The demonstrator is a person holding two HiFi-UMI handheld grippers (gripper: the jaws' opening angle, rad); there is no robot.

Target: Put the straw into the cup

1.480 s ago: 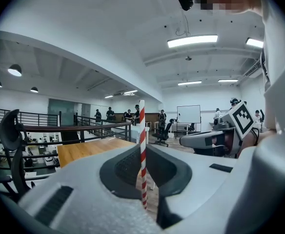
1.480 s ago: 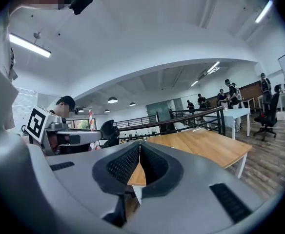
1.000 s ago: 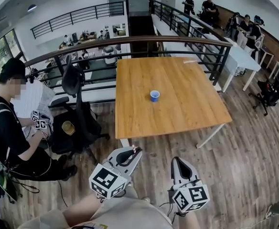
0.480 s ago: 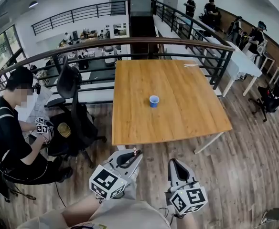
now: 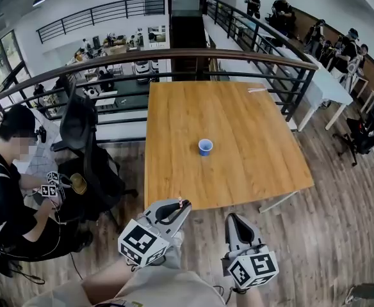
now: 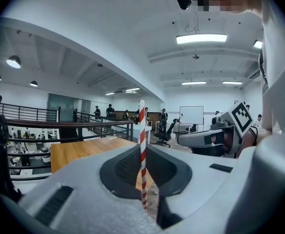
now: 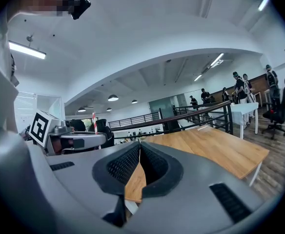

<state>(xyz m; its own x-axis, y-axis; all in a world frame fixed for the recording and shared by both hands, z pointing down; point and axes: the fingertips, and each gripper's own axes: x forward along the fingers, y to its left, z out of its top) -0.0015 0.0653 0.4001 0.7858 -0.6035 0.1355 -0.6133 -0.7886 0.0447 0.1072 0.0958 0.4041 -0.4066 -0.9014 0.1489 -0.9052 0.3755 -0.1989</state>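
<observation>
Striped straw pinched in my left gripper, cup well ahead on the surface

My left gripper (image 5: 174, 208) is clamped on the red-and-white striped straw (image 6: 142, 150), which stands upright between the jaws, gripped low with most of its length free above. My right gripper (image 5: 234, 218) has its jaws closed together on nothing. I judge the straw light, thin and easily crushed or bent, so a gentle hold suits it. The blue paper cup (image 5: 205, 147) stands alone near the middle of the wooden surface (image 5: 174, 114), well apart from both grippers, and looks light enough to tip if nudged. The near edge is unobstructed; a railing (image 5: 174, 55) backs the far edge, and an office chair (image 5: 78, 123) sits off the left side.
</observation>
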